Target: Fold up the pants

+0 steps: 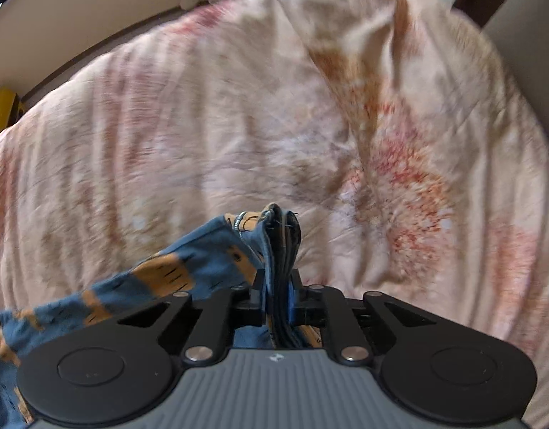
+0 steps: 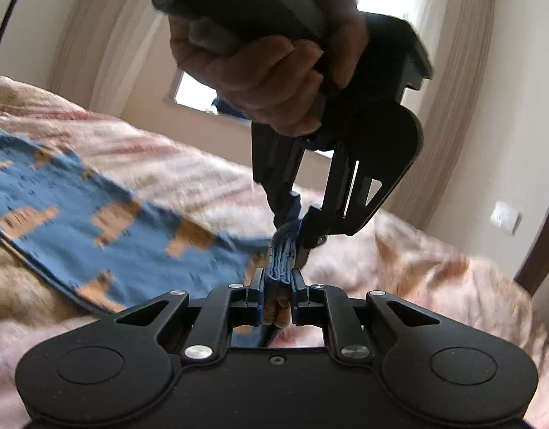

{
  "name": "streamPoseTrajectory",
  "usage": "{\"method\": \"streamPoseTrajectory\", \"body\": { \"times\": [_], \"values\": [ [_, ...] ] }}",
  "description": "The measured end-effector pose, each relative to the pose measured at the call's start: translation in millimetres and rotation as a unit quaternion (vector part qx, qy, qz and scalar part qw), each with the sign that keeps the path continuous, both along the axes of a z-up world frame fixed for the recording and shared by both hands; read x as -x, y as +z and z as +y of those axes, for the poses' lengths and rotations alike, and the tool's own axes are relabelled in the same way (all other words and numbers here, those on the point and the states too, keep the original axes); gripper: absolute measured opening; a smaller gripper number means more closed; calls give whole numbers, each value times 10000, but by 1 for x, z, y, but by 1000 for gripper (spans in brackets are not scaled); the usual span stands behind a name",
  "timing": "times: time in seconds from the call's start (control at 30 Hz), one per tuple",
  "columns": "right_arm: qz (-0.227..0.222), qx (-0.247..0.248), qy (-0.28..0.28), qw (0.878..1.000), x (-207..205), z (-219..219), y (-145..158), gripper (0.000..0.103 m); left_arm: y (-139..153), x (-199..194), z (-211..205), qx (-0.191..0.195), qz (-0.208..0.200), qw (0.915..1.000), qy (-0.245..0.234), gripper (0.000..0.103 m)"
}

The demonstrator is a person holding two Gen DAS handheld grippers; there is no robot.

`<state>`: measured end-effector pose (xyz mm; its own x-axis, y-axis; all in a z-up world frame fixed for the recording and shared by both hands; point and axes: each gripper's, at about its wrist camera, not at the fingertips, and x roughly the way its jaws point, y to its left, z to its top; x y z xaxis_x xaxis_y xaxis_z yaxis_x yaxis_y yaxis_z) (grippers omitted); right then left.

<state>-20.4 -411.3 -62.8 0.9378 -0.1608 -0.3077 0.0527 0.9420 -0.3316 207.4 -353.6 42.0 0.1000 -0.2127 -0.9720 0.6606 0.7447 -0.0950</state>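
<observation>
— Pale walls and curtains stand behind a bed under a pink, rumpled cover. Where are the pants?

— Blue pants with orange patches lie partly on the bed, one bunched edge lifted.

— Who holds it?

— Both: the left gripper has its jaws pinched on the gathered fabric, the right gripper likewise, just beside the left, which a hand grips.
</observation>
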Motion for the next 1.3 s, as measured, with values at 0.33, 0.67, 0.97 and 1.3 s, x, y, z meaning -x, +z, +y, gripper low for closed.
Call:
{"method": "streamPoseTrajectory", "body": {
  "times": [0.33, 0.67, 0.97, 1.3],
  "values": [
    [91, -263, 1262, 9916, -15, 87, 48, 14, 18, -27, 165, 1343, 186, 9887, 633, 11],
    [1404, -24, 2205, 9652, -57, 157, -6, 14, -101, -51, 262, 2095, 572, 9714, 957, 11],
    [1305, -719, 1798, 9724, -56, 167, -38, 17, -126, -56, 295, 2745, 786, 9526, 1051, 17],
    [1298, -600, 1702, 9750, -49, 168, -37, 18, -110, -36, 293, 2321, 274, 9664, 1067, 25]
  ]
}}
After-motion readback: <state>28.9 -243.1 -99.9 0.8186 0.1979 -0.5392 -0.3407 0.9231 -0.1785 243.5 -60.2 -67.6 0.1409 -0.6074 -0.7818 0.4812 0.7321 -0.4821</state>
